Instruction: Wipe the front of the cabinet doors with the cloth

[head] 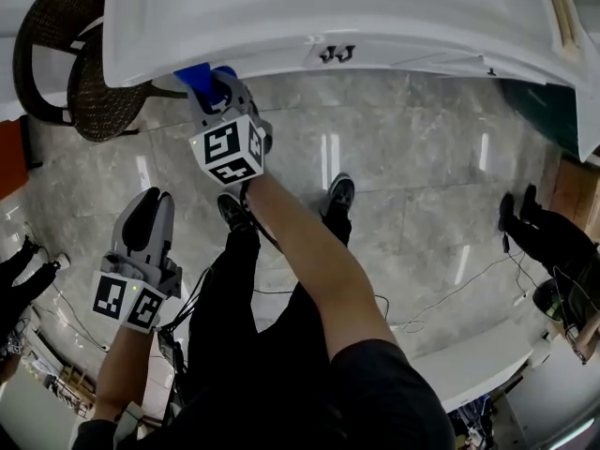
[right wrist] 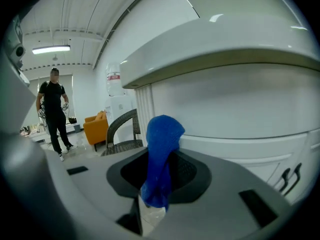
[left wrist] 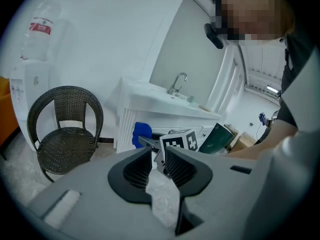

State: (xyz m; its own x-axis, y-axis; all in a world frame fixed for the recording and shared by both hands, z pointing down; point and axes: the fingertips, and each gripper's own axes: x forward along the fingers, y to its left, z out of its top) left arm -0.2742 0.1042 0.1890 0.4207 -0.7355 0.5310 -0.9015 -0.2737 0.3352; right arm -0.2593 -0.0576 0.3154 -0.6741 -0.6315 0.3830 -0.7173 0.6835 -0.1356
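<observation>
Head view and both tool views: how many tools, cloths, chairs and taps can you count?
Tools: 2 (left tool, right tool)
Cloths: 1 (blue cloth)
Chairs: 2 (wicker chair, orange armchair)
Taps: 1 (tap)
Total: 6

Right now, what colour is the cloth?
Blue. The cloth shows best in the right gripper view, pinched in the right tool.

Bright blue fabric cloth [right wrist: 161, 154] at centre, plain white cabinet front [right wrist: 240, 109], dark woven wicker chair [head: 108, 97] upper left, grey veined stone floor [head: 412, 176]
</observation>
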